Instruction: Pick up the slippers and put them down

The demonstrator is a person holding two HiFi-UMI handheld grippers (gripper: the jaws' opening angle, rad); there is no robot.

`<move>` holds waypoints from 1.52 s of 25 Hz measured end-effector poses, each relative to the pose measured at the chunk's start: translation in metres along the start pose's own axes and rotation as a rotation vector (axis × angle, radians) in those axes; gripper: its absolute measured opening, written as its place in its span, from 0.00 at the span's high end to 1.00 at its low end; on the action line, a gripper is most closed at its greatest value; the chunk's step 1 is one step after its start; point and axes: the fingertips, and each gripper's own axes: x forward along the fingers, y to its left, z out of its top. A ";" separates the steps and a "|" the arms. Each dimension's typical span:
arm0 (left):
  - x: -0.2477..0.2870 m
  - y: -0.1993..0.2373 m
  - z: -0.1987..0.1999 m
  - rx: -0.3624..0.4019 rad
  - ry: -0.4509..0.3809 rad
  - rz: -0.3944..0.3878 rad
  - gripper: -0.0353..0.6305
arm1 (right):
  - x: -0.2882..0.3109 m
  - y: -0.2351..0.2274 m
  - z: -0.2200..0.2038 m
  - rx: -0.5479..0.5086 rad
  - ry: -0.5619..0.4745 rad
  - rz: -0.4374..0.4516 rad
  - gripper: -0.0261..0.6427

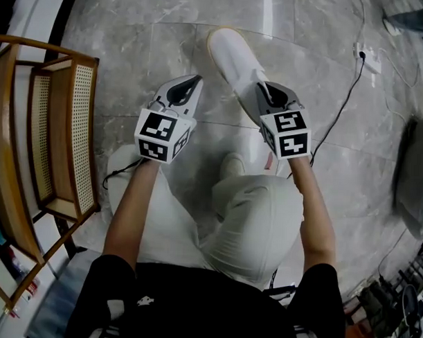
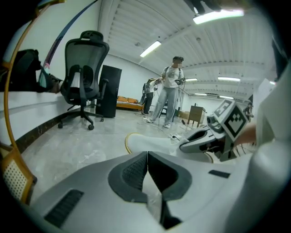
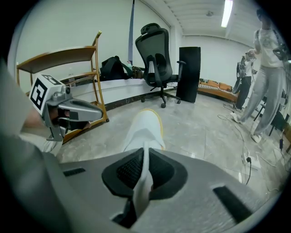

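Note:
A white slipper (image 1: 233, 58) with a yellow sole edge stretches away from me over the grey marble floor. My right gripper (image 1: 269, 94) is shut on its near edge. In the right gripper view a white strip of the slipper (image 3: 144, 129) is pinched between the dark pads. Whether the slipper touches the floor I cannot tell. My left gripper (image 1: 190, 88) is beside it on the left, apart from it, jaws together with nothing between them. The left gripper view shows the slipper (image 2: 145, 143) and the right gripper (image 2: 200, 139) off to the right.
A wooden cane-backed rack (image 1: 54, 125) stands close on the left. Cables and a power strip (image 1: 361, 56) run across the floor at the right, with a dark object (image 1: 412, 172) beyond them. A black office chair (image 2: 84, 68), a black cabinet (image 2: 108, 91) and standing people (image 2: 170, 91) are farther off.

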 end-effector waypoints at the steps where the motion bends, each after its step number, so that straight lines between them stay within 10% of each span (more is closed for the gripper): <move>1: 0.002 0.001 -0.003 -0.022 0.004 -0.002 0.94 | 0.004 0.000 -0.004 0.001 0.004 0.001 0.94; 38: 0.020 0.011 -0.142 -0.033 0.266 -0.026 0.94 | 0.106 0.052 -0.152 0.035 0.284 0.071 0.94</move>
